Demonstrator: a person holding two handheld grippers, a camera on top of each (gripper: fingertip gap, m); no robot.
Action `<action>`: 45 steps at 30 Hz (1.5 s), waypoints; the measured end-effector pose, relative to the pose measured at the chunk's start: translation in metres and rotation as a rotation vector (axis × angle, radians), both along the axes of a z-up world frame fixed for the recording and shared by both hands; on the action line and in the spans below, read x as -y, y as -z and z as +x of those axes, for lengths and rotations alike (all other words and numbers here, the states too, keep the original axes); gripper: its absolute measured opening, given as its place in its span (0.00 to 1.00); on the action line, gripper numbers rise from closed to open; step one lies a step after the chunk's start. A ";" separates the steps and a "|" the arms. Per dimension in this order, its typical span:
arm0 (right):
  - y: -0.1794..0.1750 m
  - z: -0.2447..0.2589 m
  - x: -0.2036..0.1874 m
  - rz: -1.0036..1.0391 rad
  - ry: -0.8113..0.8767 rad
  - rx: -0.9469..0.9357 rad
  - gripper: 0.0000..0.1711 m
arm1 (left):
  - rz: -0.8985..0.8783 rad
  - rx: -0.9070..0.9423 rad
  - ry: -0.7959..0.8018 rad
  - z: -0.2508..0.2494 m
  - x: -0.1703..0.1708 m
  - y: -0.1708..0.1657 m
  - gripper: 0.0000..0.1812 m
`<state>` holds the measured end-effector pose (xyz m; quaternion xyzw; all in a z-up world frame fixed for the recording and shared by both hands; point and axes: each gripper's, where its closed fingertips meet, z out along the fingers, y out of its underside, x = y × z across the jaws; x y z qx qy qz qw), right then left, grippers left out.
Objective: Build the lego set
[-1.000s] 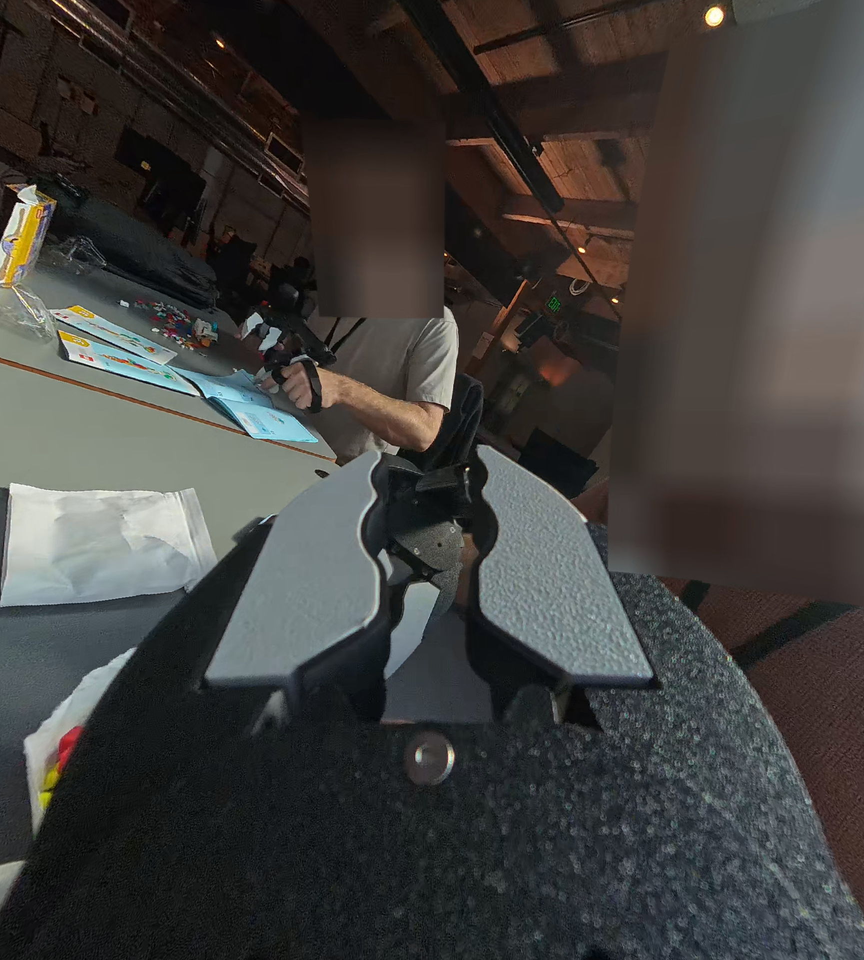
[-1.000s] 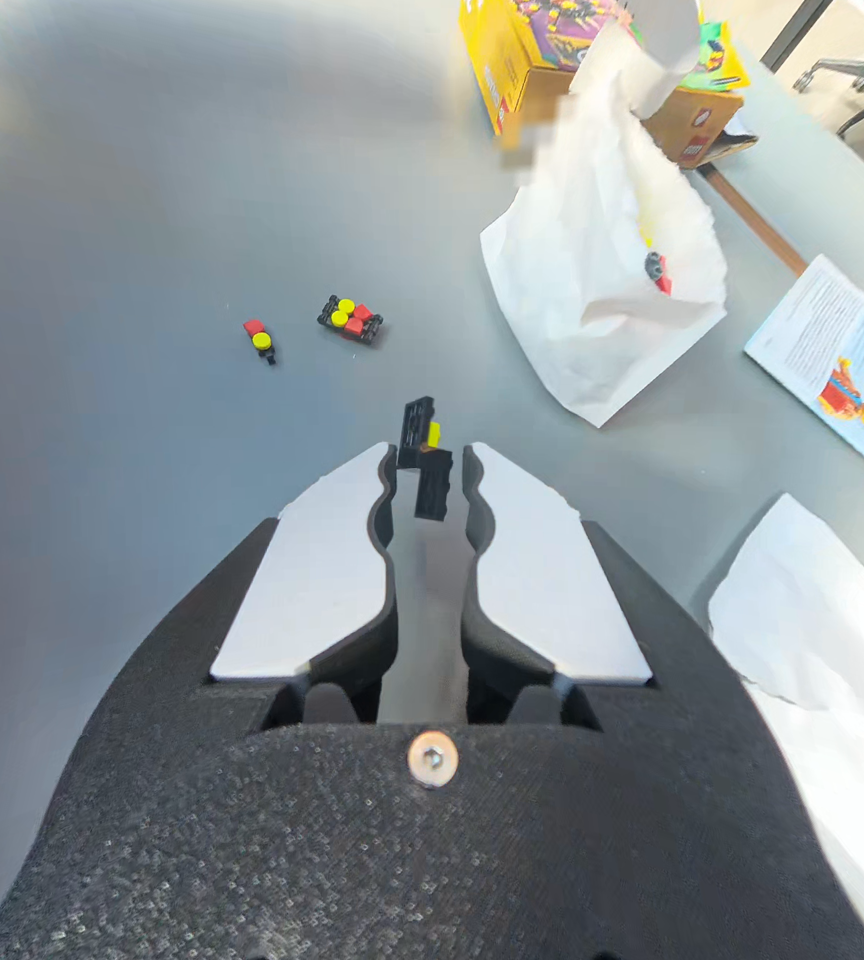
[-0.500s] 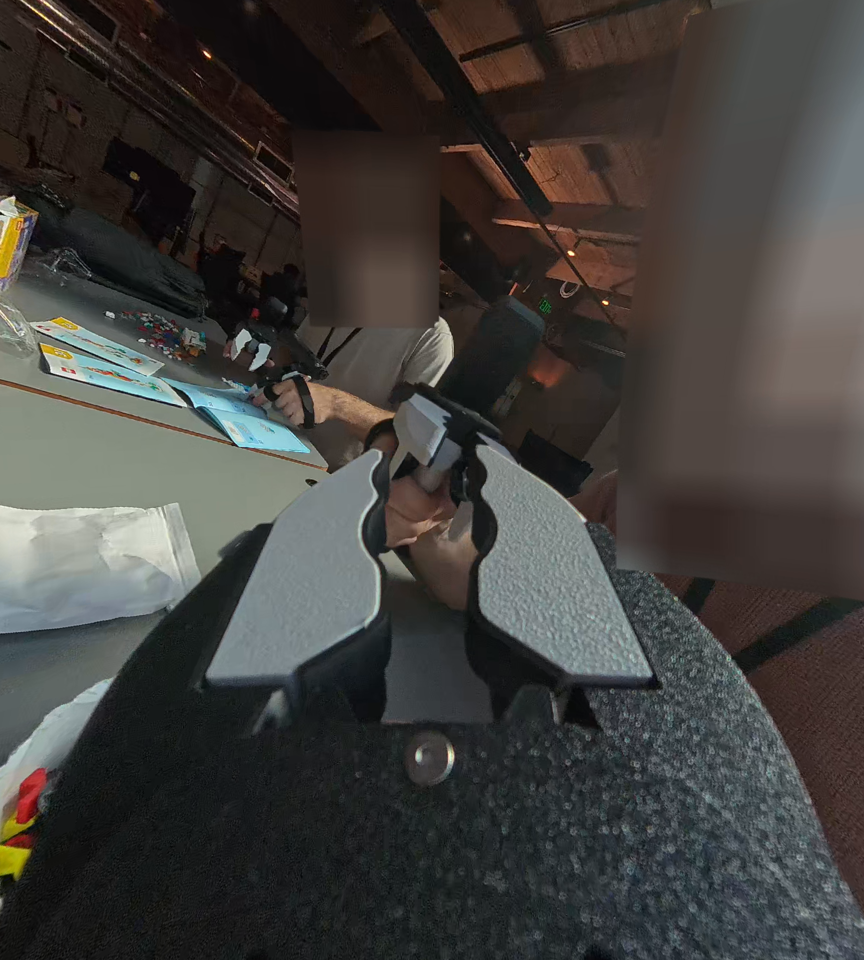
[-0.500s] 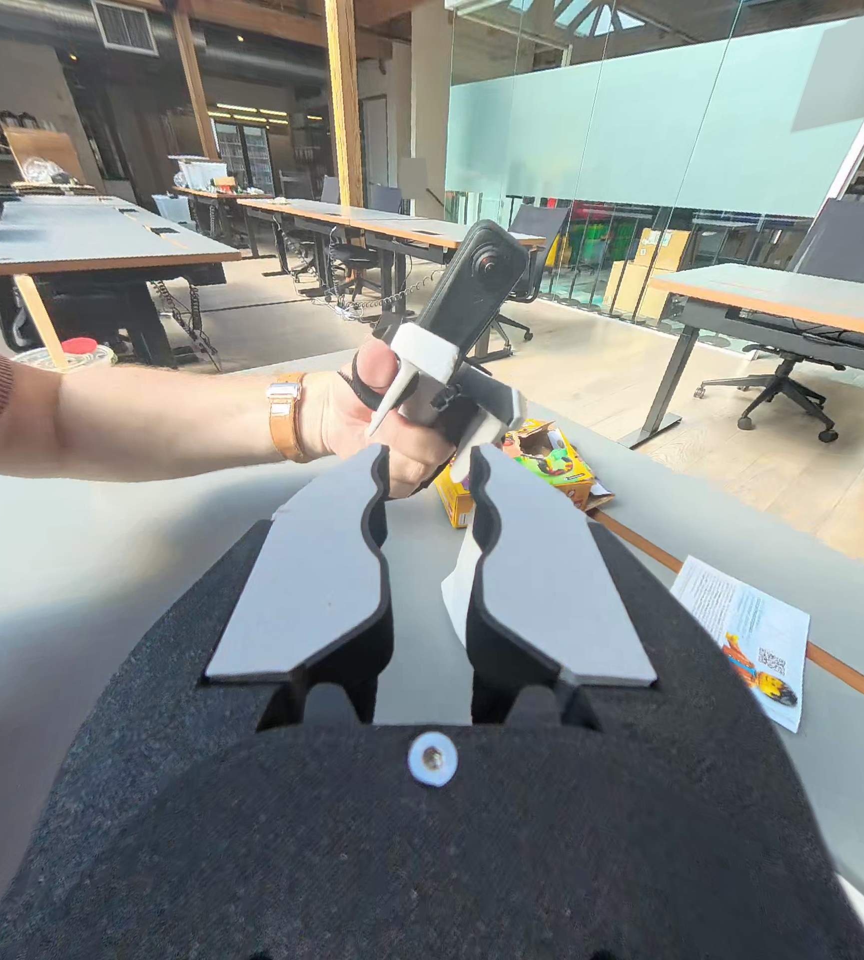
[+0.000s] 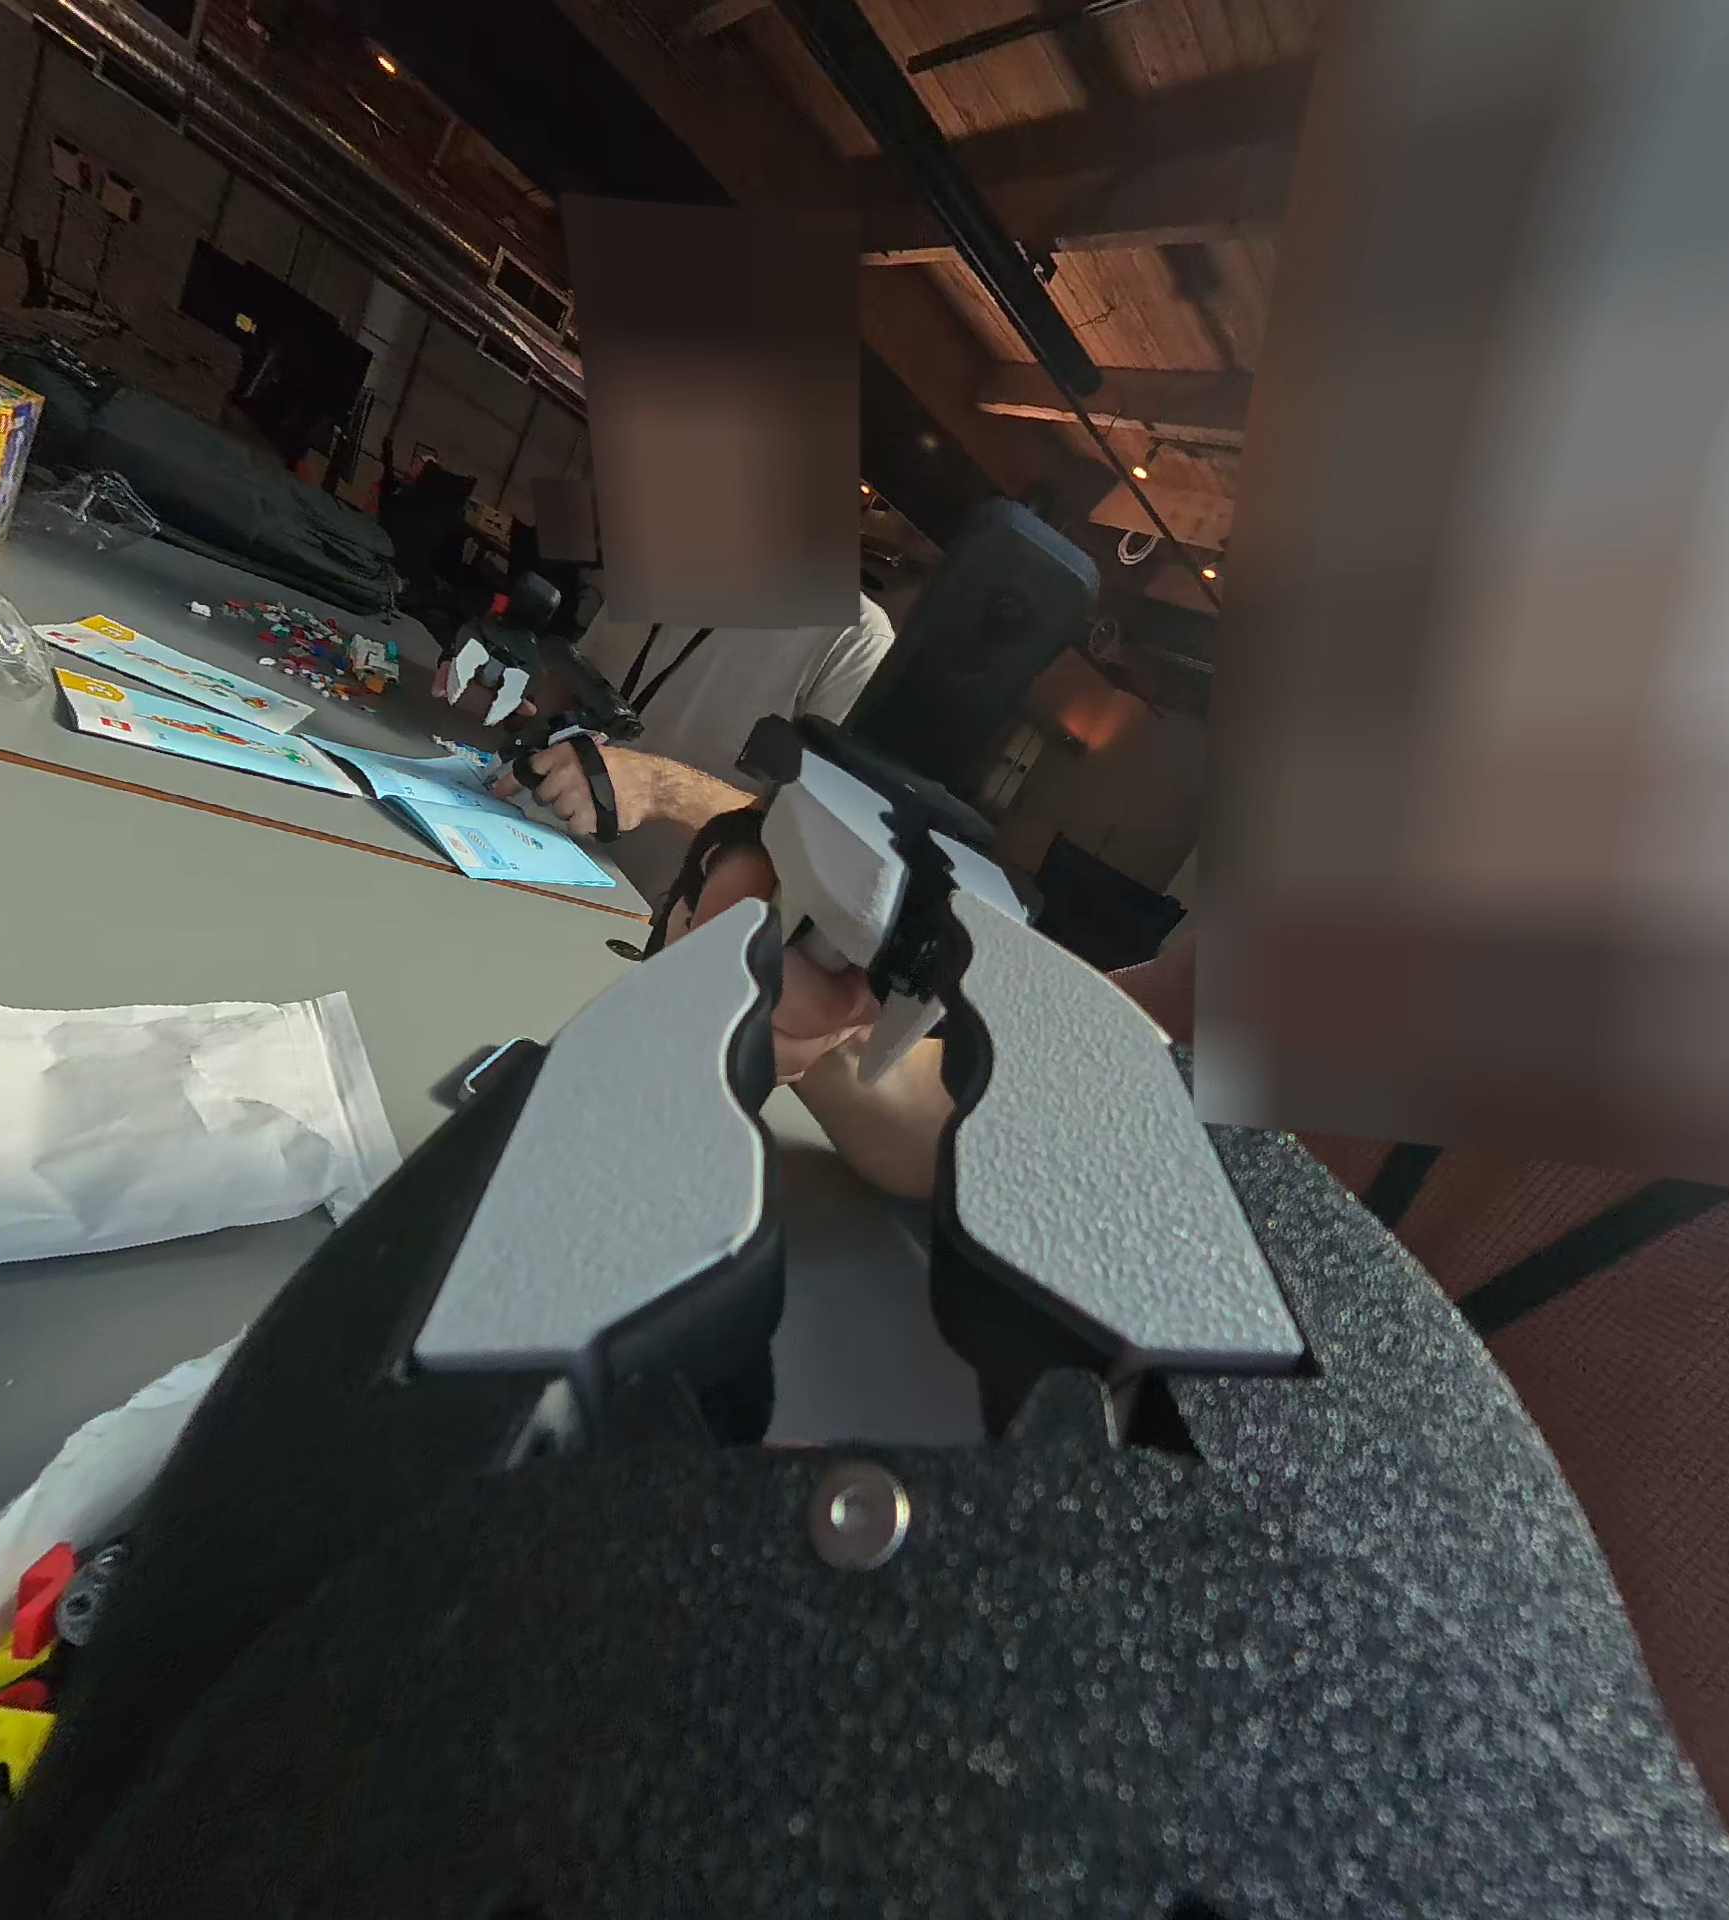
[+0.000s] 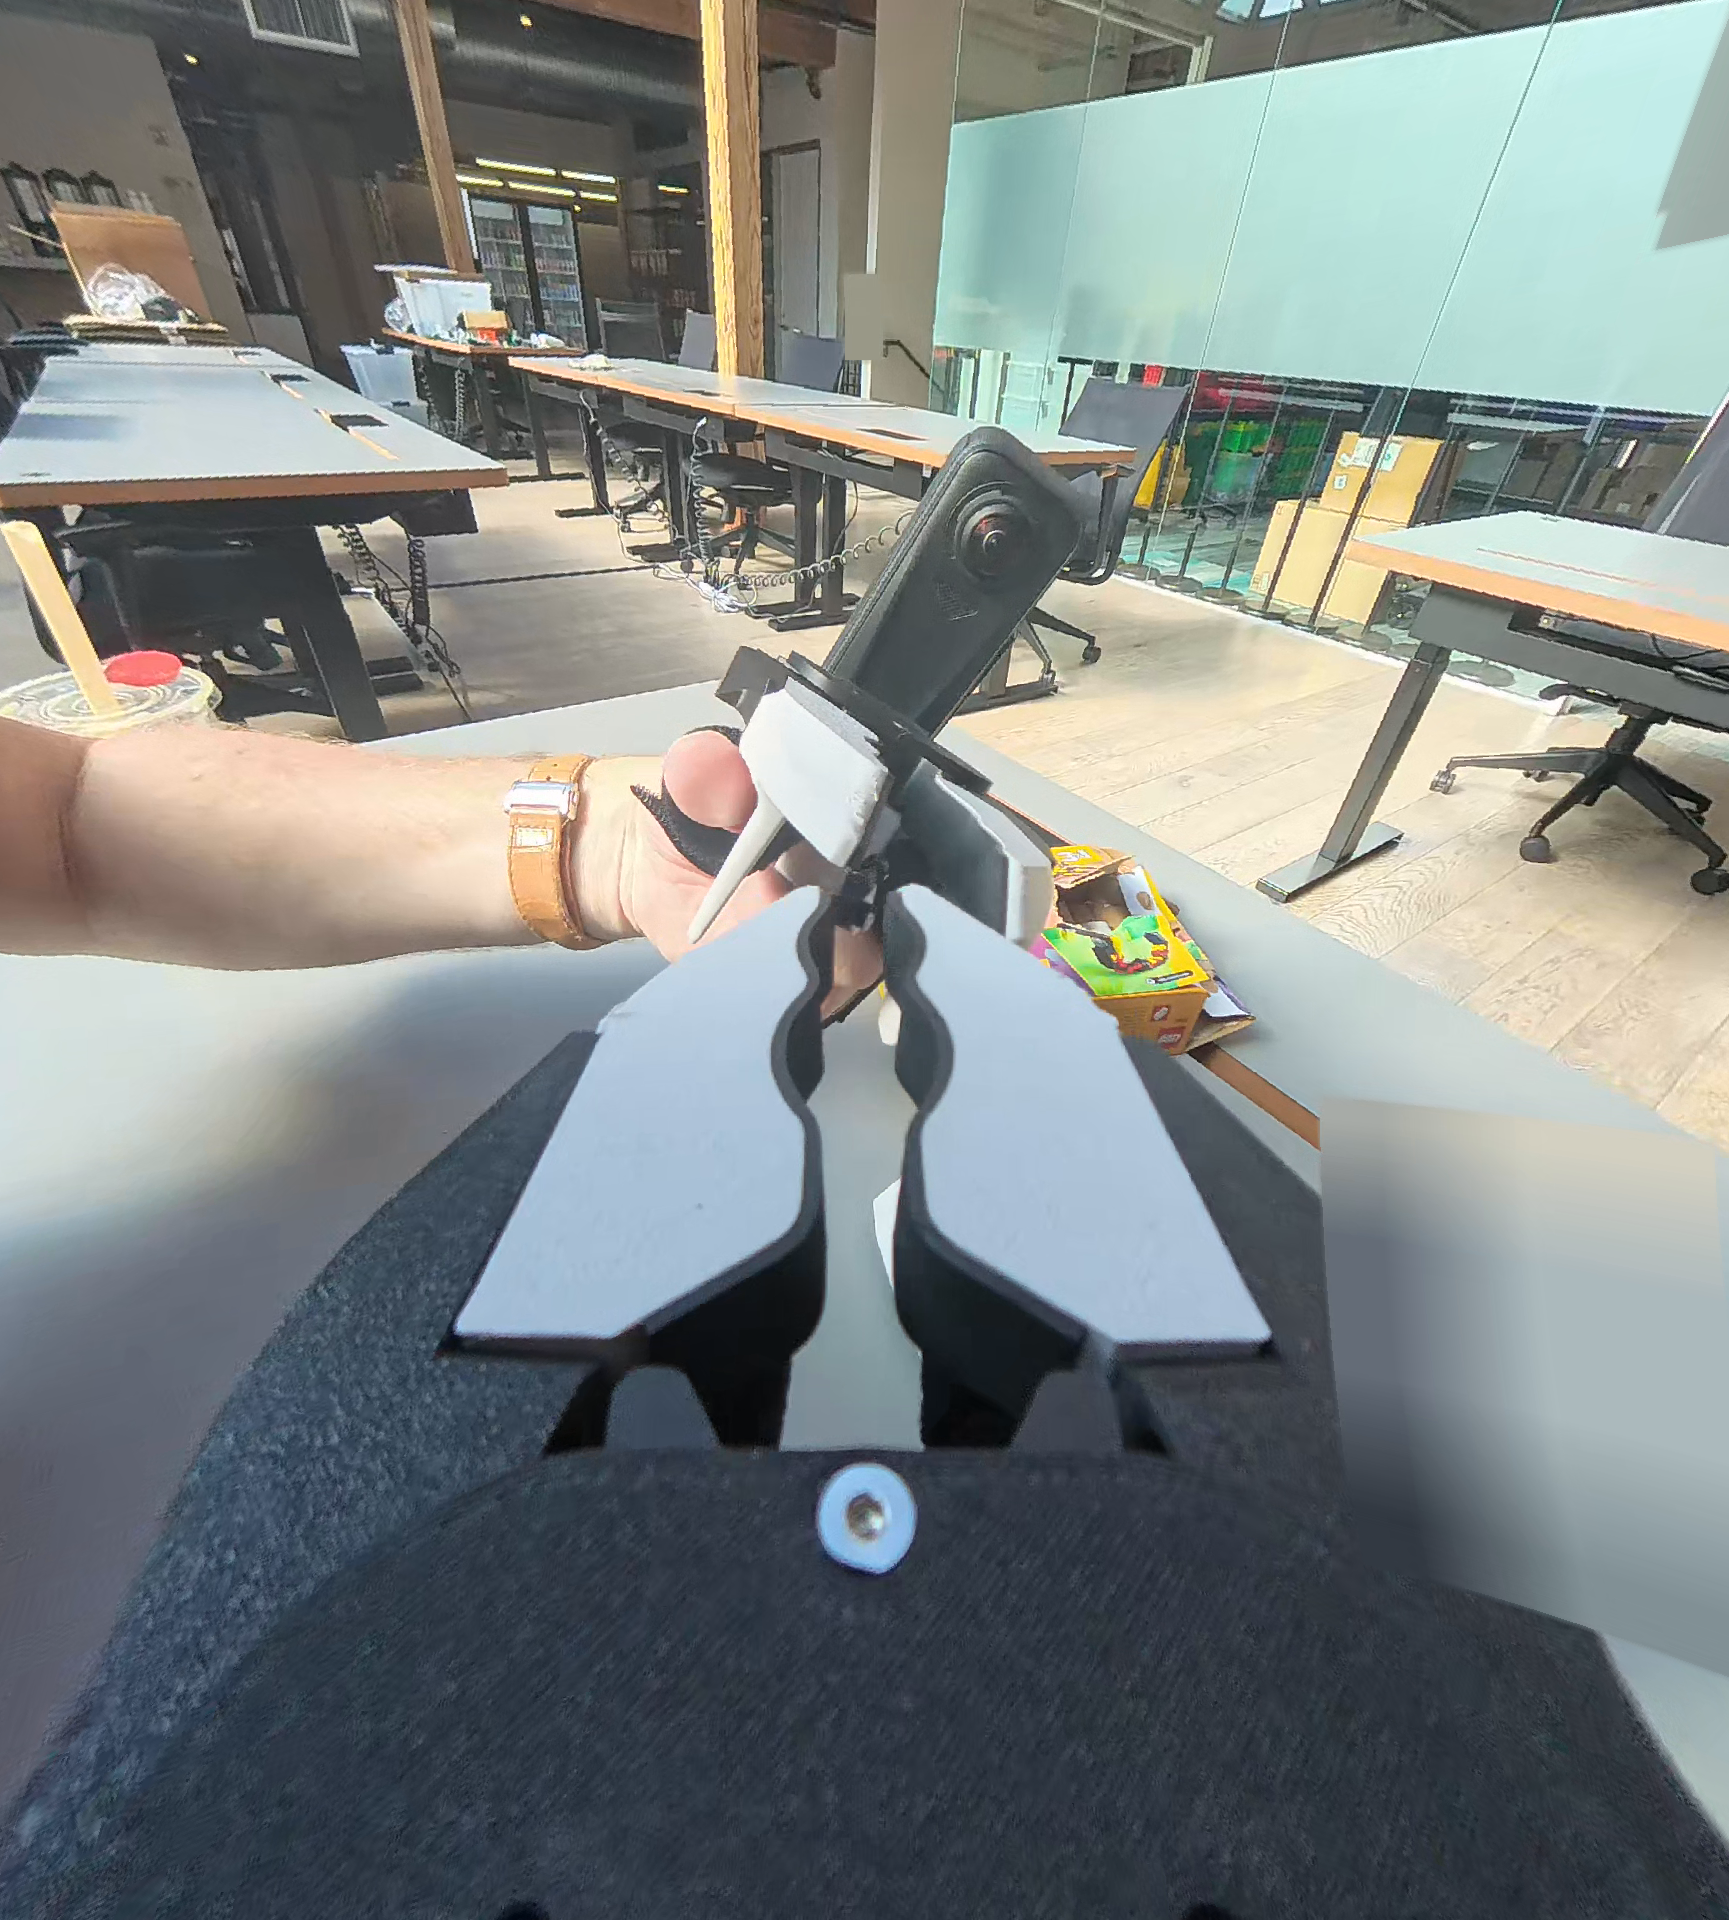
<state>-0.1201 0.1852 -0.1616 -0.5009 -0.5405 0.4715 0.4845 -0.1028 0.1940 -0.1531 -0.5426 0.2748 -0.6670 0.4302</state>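
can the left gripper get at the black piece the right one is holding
Probably yes: the left gripper is open and faces the right gripper, which holds the black piece up at its tips, nothing between.

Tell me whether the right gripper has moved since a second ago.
Yes. The right gripper has tilted up off the grey table, where it pointed down at loose pieces, and now faces the left gripper.

Left view dim and underexposed; right view daylit, edges fisheye-bent.
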 end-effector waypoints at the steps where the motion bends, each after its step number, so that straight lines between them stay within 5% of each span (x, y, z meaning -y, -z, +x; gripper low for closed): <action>1: 0.000 0.000 0.000 0.009 0.003 -0.003 0.04 | -0.001 0.001 0.001 0.000 0.000 0.000 0.15; 13: 0.019 0.006 -0.016 0.026 0.047 0.071 0.03 | -0.003 0.002 -0.037 -0.009 -0.003 0.001 0.15; 21: 0.113 -0.006 -0.060 0.094 0.061 0.542 0.06 | 0.084 -0.098 -0.374 -0.051 -0.009 0.019 0.15; 28: 0.117 -0.007 -0.066 0.115 0.089 0.593 0.13 | 0.104 -0.195 -0.469 -0.062 -0.002 0.038 0.15; 32: 0.113 0.028 -0.037 0.139 0.023 0.579 0.12 | 0.189 -0.446 -0.511 -0.052 0.011 0.065 0.14; 36: 0.174 0.072 -0.003 0.248 -0.044 0.792 0.14 | 0.309 -0.786 -0.535 -0.043 0.027 0.112 0.14; 40: 0.218 0.078 0.012 0.288 -0.089 0.867 0.18 | 0.305 -0.817 -0.479 -0.030 0.042 0.136 0.14; 43: 0.219 0.066 0.009 0.258 -0.086 0.816 0.19 | 0.277 -0.825 -0.445 -0.024 0.047 0.148 0.14; 45: 0.221 0.061 0.011 0.238 -0.114 0.812 0.10 | 0.287 -0.859 -0.441 -0.024 0.049 0.153 0.14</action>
